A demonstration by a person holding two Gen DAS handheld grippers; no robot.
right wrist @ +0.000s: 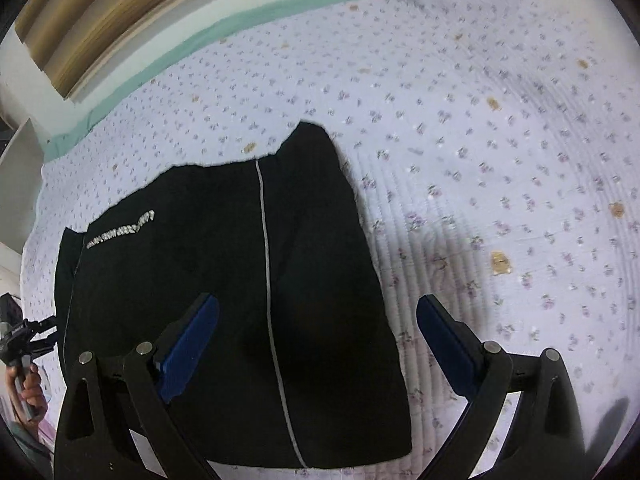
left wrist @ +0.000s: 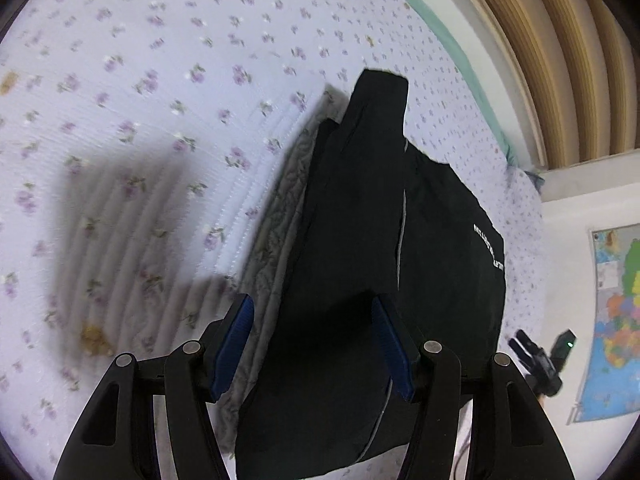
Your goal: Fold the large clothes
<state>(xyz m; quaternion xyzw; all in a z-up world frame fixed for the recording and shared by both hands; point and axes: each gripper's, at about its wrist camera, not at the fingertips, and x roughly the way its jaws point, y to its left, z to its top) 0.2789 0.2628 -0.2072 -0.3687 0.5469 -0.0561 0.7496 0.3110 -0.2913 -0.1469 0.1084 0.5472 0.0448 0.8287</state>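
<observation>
A black garment (right wrist: 224, 280) with a thin grey stripe and small white lettering lies folded on the floral bedspread (right wrist: 480, 140). It also shows in the left wrist view (left wrist: 360, 240), narrowing to a point at its far end. My left gripper (left wrist: 312, 344) is open and hovers over the garment's near part, its blue pads (left wrist: 236, 344) apart with nothing between them. My right gripper (right wrist: 316, 348) is open wide above the garment's near right portion, holding nothing. The left gripper is small at the left edge of the right wrist view (right wrist: 24, 336).
The bed's far edge has a green sheet border (right wrist: 200, 36) below a wooden headboard (right wrist: 100, 12). A coloured map (left wrist: 612, 320) hangs on the wall at right. The right gripper is small in the left wrist view (left wrist: 540, 356). Bare bedspread lies left of the garment (left wrist: 140, 120).
</observation>
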